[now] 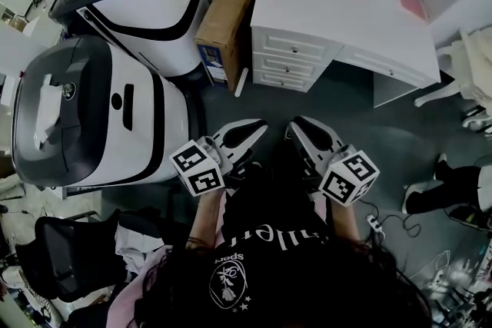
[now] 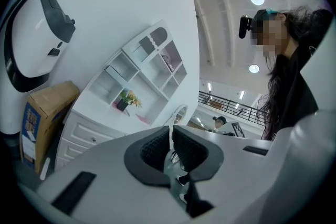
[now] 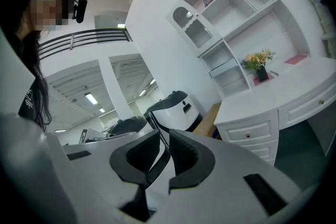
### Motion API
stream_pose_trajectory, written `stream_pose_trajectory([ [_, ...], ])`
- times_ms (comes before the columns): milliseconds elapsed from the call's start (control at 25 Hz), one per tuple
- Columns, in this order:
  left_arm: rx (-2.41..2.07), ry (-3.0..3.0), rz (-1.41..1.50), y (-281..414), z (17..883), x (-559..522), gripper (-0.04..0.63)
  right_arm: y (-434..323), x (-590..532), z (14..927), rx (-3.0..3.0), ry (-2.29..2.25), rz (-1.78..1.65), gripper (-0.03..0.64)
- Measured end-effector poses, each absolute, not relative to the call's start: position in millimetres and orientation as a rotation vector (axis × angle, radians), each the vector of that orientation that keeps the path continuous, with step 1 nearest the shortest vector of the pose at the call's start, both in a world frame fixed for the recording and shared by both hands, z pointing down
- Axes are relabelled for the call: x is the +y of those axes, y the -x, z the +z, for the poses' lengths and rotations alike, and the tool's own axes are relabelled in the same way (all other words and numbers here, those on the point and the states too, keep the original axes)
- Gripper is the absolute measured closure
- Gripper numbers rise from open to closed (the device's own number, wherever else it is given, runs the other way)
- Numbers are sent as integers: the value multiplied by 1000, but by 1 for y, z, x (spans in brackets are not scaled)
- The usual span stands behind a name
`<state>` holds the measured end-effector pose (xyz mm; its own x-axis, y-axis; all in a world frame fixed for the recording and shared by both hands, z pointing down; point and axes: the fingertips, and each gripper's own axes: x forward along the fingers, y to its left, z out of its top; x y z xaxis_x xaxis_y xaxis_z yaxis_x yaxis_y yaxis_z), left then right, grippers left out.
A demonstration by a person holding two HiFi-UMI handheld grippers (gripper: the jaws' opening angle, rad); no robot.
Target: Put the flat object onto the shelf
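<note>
Object (image 3: 296,59): flat, pink, on white desk (image 3: 283,87).

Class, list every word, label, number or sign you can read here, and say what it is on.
Nothing reads whole.
Black shirt: white lettering, upside down and partly hidden, unreadable.
Cardboard box: blue label, too small to read.
Marker cubes: black-and-white square patterns, no words.

White left gripper (image 1: 257,127), white right gripper (image 1: 296,124), black ribbed pads (image 2: 152,147), black-and-white marker cubes (image 1: 197,167), black shirt (image 1: 265,238) with white lettering, long hair (image 1: 323,288)
</note>
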<state>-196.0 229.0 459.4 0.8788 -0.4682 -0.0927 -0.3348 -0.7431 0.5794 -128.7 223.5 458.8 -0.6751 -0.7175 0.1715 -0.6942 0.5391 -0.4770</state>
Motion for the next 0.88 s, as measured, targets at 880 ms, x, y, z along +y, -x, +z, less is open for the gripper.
stream_pose_trajectory([
  [880,-551,-2513,-260,172,454,236,563,107,232,453,2670,1253,-793,534],
])
